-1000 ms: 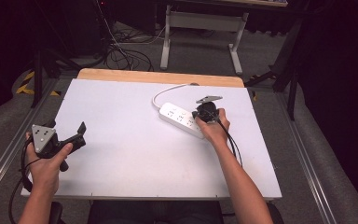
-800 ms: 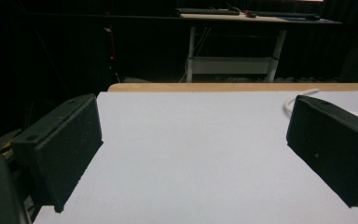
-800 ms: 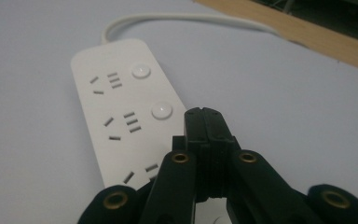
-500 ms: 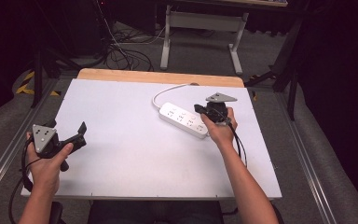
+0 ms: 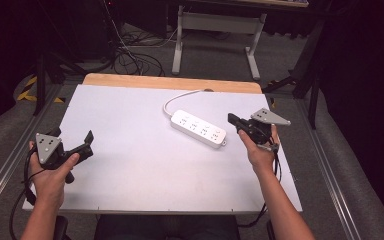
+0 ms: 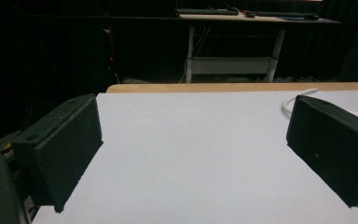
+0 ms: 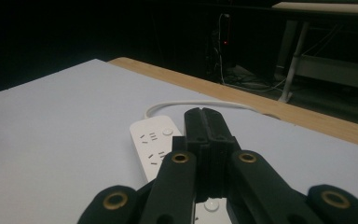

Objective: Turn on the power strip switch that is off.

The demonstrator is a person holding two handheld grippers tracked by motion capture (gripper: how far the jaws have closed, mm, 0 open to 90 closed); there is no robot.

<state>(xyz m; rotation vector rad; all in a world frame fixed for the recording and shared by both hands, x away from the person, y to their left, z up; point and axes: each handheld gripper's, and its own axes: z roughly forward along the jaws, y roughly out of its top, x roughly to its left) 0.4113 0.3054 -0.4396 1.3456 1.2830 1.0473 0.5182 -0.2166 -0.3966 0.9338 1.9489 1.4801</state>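
Your right gripper (image 5: 234,120) has pulled back rightward off the power strip (image 5: 199,128) and now sits just beside its right end, jaws pressed together on nothing. That strip lies angled right of the table's (image 5: 130,200) centre, its cord (image 5: 180,98) looping far-left. Your left gripper (image 5: 80,141) hovers near-left, jaws spread wide.

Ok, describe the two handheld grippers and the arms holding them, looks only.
Both are black. The left gripper carries a grey three-cornered plate with dark dots, has broad flat rectangular pads, and trails a black cable. The right gripper bears a similar grey plate, brass-coloured rivets on its black linkage, and a black cable along the forearm. Both forearms are bare, with no sleeves in view.
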